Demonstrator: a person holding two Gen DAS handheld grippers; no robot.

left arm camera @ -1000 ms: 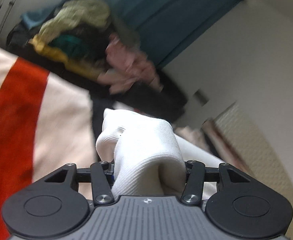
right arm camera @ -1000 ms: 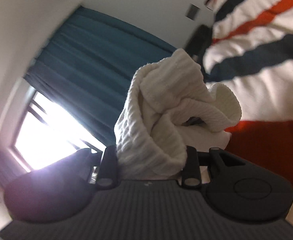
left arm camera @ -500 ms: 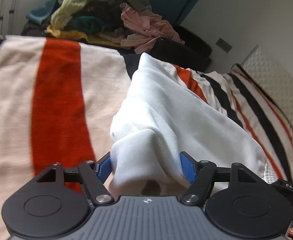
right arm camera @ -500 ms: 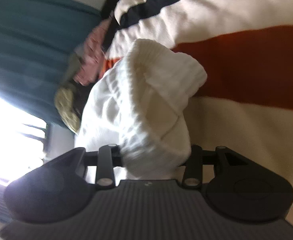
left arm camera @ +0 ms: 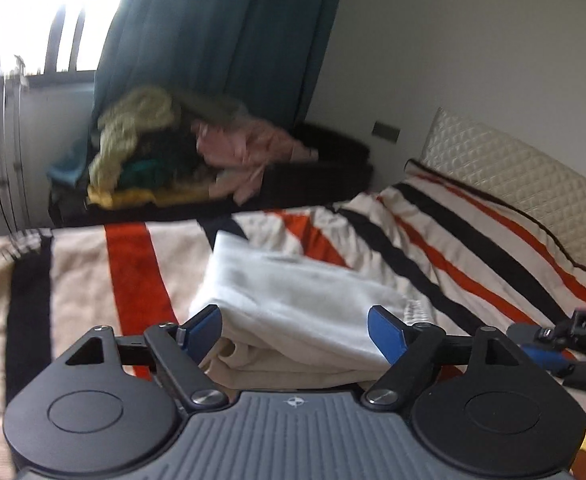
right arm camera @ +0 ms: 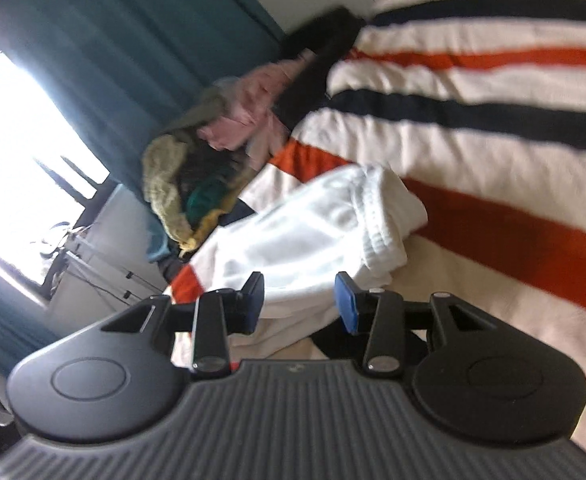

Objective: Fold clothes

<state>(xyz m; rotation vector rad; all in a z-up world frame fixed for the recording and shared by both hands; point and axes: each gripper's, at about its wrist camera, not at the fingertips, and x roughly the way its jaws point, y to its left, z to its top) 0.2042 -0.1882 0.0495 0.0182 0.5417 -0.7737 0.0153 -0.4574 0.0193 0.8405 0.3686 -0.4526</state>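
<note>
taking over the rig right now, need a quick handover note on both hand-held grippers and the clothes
Left hand-held gripper: jaws opening, pads clear of the cloth, nothing held.
Right hand-held gripper: open, nothing gripped.
White garment: folded, lying on the striped blanket on the bed, just ahead of both grippers.
Pile of unfolded clothes: heaped beyond the bed, by the teal curtain.
Done: the white piece looks folded and set down.
Left: probably tidy or move it aside, then fetch the next item from the pile.
</note>
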